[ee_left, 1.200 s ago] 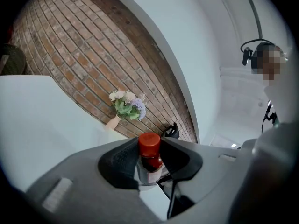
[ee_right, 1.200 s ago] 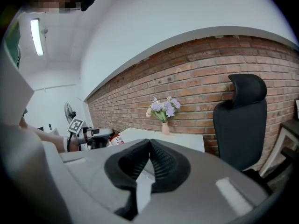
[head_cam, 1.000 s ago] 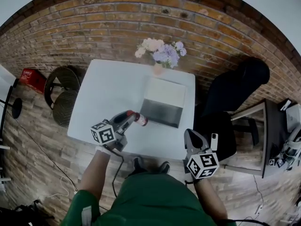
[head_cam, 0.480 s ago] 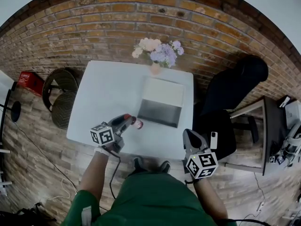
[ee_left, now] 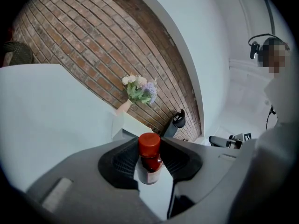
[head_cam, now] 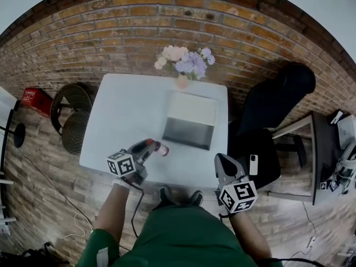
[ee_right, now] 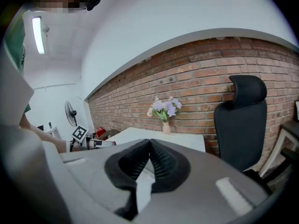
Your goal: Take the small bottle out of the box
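My left gripper (head_cam: 153, 148) is shut on the small bottle (head_cam: 161, 148), a dark bottle with a red cap (ee_left: 149, 144), held over the white table (head_cam: 122, 121) just left of the box's front corner. In the left gripper view the bottle (ee_left: 149, 164) sits pinched between both jaws. The box (head_cam: 191, 121) lies on the table's right half, open, with a pale flap and a grey inside. My right gripper (head_cam: 223, 166) hangs off the table's front right edge; its jaws (ee_right: 149, 155) touch with nothing between them.
A vase of flowers (head_cam: 186, 65) stands at the table's back edge against the brick wall. A black office chair (head_cam: 278, 107) is to the right of the table. A round wicker stool (head_cam: 72, 115) and a red crate (head_cam: 36, 99) are at the left.
The left gripper with the bottle has drifted slightly left and toward me, away from the box. The right gripper has barely moved.
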A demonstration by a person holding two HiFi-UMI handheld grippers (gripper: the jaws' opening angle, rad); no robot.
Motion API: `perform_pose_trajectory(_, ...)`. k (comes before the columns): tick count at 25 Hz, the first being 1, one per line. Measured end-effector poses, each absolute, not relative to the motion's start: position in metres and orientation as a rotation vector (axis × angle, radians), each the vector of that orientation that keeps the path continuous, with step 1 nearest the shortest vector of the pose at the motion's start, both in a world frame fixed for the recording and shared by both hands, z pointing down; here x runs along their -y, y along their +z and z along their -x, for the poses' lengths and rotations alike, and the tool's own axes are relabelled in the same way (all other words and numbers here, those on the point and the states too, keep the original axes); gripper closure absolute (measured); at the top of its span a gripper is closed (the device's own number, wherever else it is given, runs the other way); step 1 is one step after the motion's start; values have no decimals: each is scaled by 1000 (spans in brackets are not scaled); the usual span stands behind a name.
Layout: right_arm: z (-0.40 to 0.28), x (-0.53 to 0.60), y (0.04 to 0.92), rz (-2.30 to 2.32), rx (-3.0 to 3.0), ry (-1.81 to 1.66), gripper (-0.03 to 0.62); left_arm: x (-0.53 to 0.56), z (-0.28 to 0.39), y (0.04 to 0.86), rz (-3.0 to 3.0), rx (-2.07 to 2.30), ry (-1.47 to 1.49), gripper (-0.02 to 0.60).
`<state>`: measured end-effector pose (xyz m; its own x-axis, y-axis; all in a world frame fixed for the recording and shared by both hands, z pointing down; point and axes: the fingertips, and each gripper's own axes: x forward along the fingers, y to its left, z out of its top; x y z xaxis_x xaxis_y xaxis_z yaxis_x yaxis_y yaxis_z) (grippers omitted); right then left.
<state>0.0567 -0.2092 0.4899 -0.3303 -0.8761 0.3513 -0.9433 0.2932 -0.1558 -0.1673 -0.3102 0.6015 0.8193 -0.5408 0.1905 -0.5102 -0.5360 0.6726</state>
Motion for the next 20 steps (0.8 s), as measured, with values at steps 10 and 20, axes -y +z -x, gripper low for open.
perform_pose_trajectory(10, -62, 204, 487, -1692, 2377, 502, 591, 297, 165, 576, -2281, 777, -96, 433)
perform_pose_trajectory(20, -64, 200, 481, -1680, 2417, 484, 591, 288, 158, 566, -2295, 777, -116, 433)
